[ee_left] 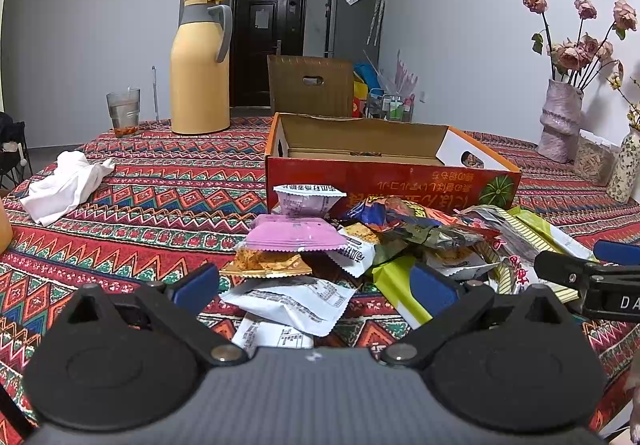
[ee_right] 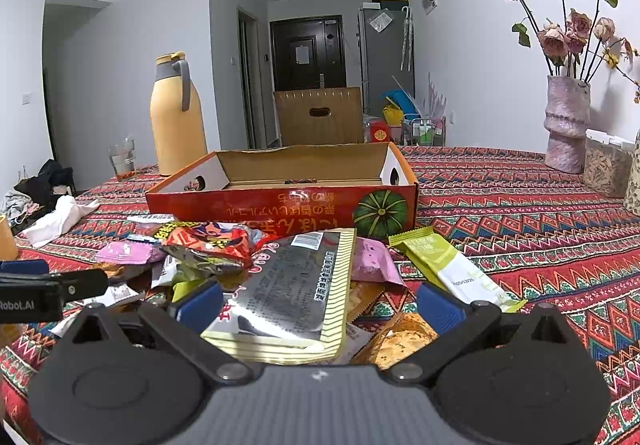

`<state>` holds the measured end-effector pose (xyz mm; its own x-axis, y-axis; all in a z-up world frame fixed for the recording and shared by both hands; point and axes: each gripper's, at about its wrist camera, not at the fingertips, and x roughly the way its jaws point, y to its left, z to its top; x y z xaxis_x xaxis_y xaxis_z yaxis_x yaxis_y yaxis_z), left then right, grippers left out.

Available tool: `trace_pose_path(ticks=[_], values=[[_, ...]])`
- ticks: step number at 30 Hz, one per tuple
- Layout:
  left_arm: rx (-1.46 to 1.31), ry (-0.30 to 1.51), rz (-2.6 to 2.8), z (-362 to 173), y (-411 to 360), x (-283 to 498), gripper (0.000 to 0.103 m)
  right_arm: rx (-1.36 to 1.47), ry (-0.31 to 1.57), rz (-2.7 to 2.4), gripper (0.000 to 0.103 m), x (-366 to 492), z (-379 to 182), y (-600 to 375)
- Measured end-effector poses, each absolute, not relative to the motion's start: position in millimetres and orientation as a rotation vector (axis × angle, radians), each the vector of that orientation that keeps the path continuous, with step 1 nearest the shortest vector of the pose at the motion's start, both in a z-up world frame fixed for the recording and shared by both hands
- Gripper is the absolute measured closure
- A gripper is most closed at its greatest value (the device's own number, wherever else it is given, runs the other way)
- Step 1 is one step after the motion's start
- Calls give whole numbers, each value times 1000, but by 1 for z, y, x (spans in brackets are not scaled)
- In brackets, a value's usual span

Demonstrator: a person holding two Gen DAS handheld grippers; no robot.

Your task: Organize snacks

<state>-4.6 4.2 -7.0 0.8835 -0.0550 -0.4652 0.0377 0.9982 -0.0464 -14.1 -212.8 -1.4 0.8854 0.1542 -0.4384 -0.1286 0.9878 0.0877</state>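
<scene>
Snacks lie in one loose heap on the red patterned tablecloth (ee_left: 152, 181), just in front of the open red cardboard box with the green pumpkin print (ee_right: 280, 205), which looks nearly empty, so we judge the sorting has barely begun. Our left gripper (ee_left: 316, 291) hangs over the near side of the heap with its blue-padded fingers (ee_left: 198, 287) spread wide and nothing between them; below it sit a white printed sachet (ee_left: 292, 303) and, further in, a flat pink wrapper (ee_left: 294, 237) stacked on a gold-edged cracker pack (ee_left: 266, 265). Our right gripper (ee_right: 320, 303) is likewise released, its pads either side of the large silver packet with the yellow striped border (ee_right: 296, 285), though we cannot tell if they touch it.

Trouble comes from the overlap. That silver packet leans on others, so a pinch at its glossy edge may slip or drag neighbours along. The pink wrapper is thin; closing too low could catch two packs at once. The grippers are also near each other, so reaching together risks a knock.
</scene>
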Motion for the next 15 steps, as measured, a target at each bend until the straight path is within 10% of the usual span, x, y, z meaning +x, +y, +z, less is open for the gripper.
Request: trace_pose_path(ticks=[15], values=[[-34,484,-51,-7,3,-5,0,57,464,150,0,-13,-3,-214]])
